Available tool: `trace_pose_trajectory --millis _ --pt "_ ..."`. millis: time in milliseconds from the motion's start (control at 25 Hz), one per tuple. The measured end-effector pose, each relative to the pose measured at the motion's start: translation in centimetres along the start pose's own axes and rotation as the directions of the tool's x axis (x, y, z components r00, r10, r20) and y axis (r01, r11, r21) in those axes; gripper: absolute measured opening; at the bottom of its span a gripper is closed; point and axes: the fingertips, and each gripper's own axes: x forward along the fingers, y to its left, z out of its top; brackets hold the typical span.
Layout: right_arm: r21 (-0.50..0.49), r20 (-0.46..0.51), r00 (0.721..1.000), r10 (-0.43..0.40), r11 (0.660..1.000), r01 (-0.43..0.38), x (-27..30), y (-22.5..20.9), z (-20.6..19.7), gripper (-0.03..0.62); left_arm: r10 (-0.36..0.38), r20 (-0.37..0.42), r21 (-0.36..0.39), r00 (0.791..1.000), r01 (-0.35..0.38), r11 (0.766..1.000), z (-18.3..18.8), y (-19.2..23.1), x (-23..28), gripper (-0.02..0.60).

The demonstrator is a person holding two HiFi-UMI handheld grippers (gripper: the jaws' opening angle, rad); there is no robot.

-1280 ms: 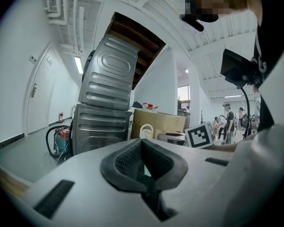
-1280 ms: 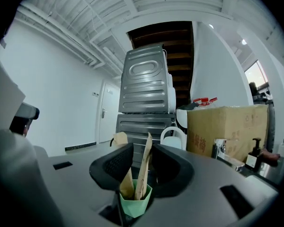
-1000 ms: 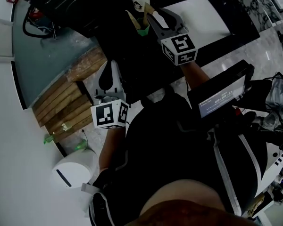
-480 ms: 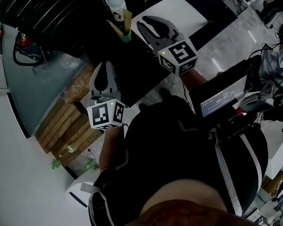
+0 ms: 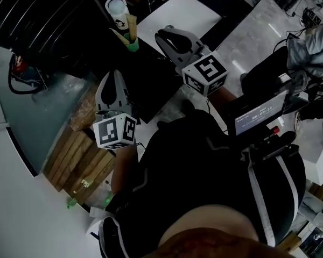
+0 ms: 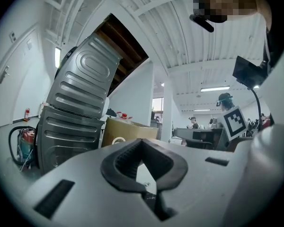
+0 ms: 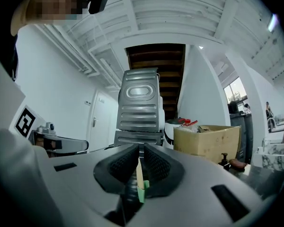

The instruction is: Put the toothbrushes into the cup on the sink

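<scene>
The right gripper (image 5: 160, 35) hovers over the far part of the dark bench (image 5: 148, 82), jaws closing to a narrow slit with nothing gripped between them. To its left, apart from the jaw tips, tan toothbrushes (image 5: 131, 24) stand leaning in a small green cup (image 5: 132, 45). In the right gripper view one toothbrush (image 7: 138, 171) and the green cup (image 7: 142, 191) show through the slit, beyond the tips. A white cylindrical container with a black print (image 5: 117, 11) stands just beyond the cup, to the far left. The left gripper (image 5: 114, 78) hangs nearer and further left, clenched and empty, its tips (image 6: 141, 144) touching.
</scene>
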Motion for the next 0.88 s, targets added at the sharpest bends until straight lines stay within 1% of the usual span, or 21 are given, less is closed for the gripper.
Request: trace_pose_trajectory --millis 200,320,480,720,880 --pt "0.020 -0.004 1.000 -0.001 1.000 0.001 -0.6 0.1 -1.0 0.046 0.016 -0.011 0.033 1.000 -0.016 0.999 -0.3 0.5 0.6 0.006" --pt "0.020 0.002 1.000 0.012 1.000 -0.012 -1.2 0.2 -0.9 0.045 0.029 -0.007 0.044 1.000 -0.029 0.999 0.0 -0.2 0.5 0.005" --pt "0.022 -0.005 0.999 0.037 0.999 -0.037 -1.8 0.1 -0.4 0.040 0.052 0.002 0.046 0.999 -0.052 0.998 1.2 -1.3 0.5 0.006" --pt "0.009 0.001 0.998 0.069 0.998 -0.069 -2.1 -1.7 -0.4 0.025 0.088 0.000 0.059 0.996 -0.088 0.994 0.9 -2.7 2.0 0.006" --pt "0.010 0.012 0.996 0.092 0.996 -0.092 -2.5 -2.7 -0.4 0.023 0.105 -0.013 0.088 0.994 -0.103 0.991 0.7 -3.8 2.9 0.006"
